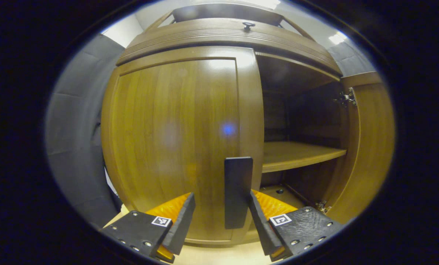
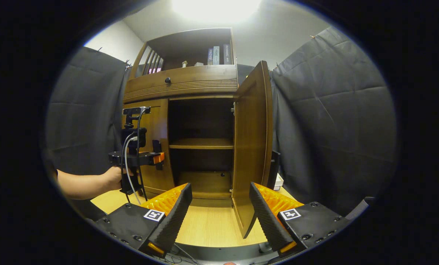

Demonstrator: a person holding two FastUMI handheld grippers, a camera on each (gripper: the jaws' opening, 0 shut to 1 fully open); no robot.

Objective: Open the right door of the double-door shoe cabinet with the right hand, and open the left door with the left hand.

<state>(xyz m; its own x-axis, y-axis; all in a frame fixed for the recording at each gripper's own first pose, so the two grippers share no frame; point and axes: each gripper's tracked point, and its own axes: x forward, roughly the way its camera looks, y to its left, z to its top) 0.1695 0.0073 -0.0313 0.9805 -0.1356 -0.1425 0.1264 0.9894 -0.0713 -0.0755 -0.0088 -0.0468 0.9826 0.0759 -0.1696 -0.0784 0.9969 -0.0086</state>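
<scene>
Taking the shoe cabinet (image 2: 190, 147) as the landmark: the left gripper view sits close against its front, where the left door (image 1: 175, 143) is closed and its dark upright handle (image 1: 238, 191) stands between the left gripper (image 1: 221, 217) fingers, nearer the right-hand finger; the jaws are spread and whether either finger touches the handle cannot be told. That close view also brings out the hinges (image 1: 346, 97) on the inner face of the right door (image 1: 370, 147), the inner shelf (image 1: 300, 154) and a small knob (image 1: 248, 25) on the drawer band above the doors. The right gripper view stands well back from the cabinet and takes in what the close view lacks: the right door (image 2: 250, 147) swung wide open, an open upper shelf holding a few books (image 2: 217, 55) whose spine writing is too small to read, the dark cloth wall (image 2: 330, 121) to the right, and the pale wood floor (image 2: 208, 224) in front. There the left gripper (image 2: 157, 156) is held level at the left door by a hand (image 2: 114, 178) with a bare forearm reaching in from the left. The right gripper (image 2: 221, 217) hangs in front of the cabinet with its jaws apart, holding nothing. The square printed markers on both grippers carry no readable words.
</scene>
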